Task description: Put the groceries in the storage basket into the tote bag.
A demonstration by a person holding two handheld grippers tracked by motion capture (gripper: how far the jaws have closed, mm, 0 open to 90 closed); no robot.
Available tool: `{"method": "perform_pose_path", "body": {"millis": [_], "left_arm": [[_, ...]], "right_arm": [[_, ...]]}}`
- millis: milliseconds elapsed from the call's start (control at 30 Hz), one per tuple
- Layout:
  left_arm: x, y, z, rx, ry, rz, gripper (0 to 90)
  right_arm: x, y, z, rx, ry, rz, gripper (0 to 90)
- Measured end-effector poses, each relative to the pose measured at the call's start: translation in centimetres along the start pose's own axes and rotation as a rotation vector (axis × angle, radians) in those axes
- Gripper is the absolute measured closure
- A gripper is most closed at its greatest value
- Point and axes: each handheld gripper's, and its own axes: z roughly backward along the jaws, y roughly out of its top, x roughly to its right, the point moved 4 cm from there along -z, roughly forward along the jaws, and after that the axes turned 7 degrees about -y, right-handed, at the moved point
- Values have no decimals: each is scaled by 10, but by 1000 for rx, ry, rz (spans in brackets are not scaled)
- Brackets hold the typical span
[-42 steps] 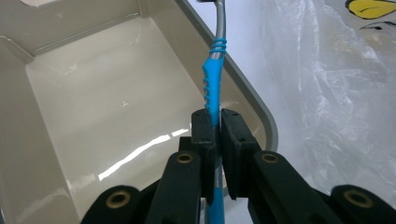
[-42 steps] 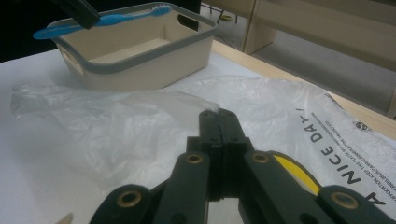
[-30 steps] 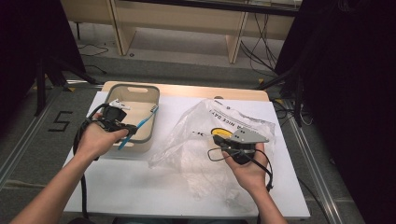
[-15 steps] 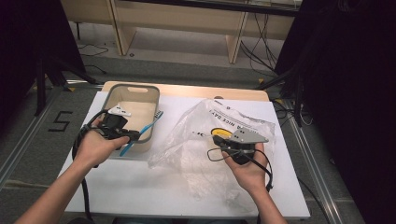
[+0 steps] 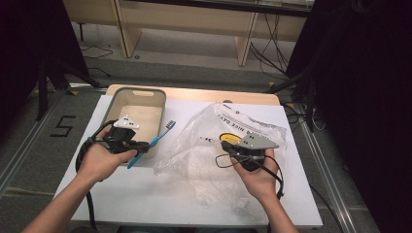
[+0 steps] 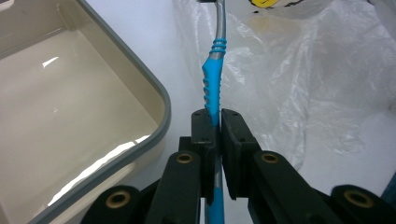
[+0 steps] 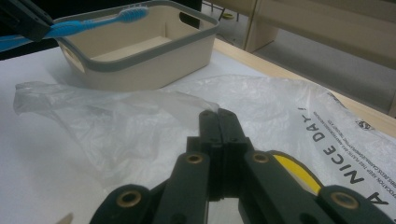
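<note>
The left hand-held gripper (image 5: 145, 145) clamps a blue toothbrush (image 5: 156, 139) over the right rim of the bin (image 5: 114, 103); the right hand-held gripper (image 5: 232, 149), jaws closed, rests on the plastic bag (image 5: 204, 155).

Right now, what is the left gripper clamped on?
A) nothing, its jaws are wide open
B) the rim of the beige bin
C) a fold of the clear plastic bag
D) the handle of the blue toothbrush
D: in the left gripper view the left gripper has both jaws pressed against the handle of the blue toothbrush, with the beige bin off to one side and the plastic bag lying beyond, neither touched by the jaws.
</note>
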Motion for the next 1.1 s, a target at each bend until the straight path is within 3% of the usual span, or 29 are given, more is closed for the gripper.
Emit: {"method": "perform_pose_path", "body": {"millis": [233, 1100], "left_arm": [[15, -3, 2, 3, -41, -23, 839], [52, -11, -5, -17, -128, -103, 839]], "right_arm": [[0, 0, 0, 0, 0, -1, 900], [0, -1, -1, -5, -1, 3, 900]]}}
